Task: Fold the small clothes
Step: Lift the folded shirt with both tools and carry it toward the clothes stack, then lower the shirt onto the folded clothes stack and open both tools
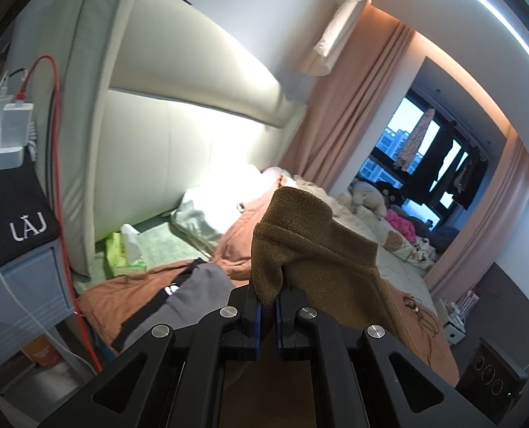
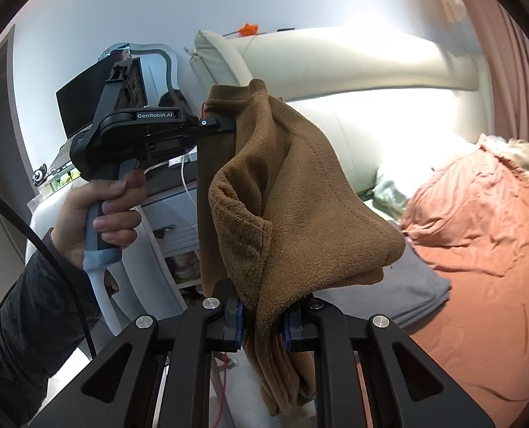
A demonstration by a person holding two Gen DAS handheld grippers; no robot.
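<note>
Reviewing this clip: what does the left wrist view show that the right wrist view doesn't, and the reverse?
Only the left wrist view shows the window, the stuffed toys, the green tissue pack and the white charger. Only the right wrist view shows the left gripper from outside and the hand on its handle. Both show the brown garment clamped in their own jaws, the cream headboard and the orange bedcover.

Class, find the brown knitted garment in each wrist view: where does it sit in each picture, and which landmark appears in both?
Left wrist: brown garment centre, just above the left tongs, draping right.
Right wrist: centre, hanging from the left tongs at upper left down into the right tongs.
Shared landmark: cream headboard.
</note>
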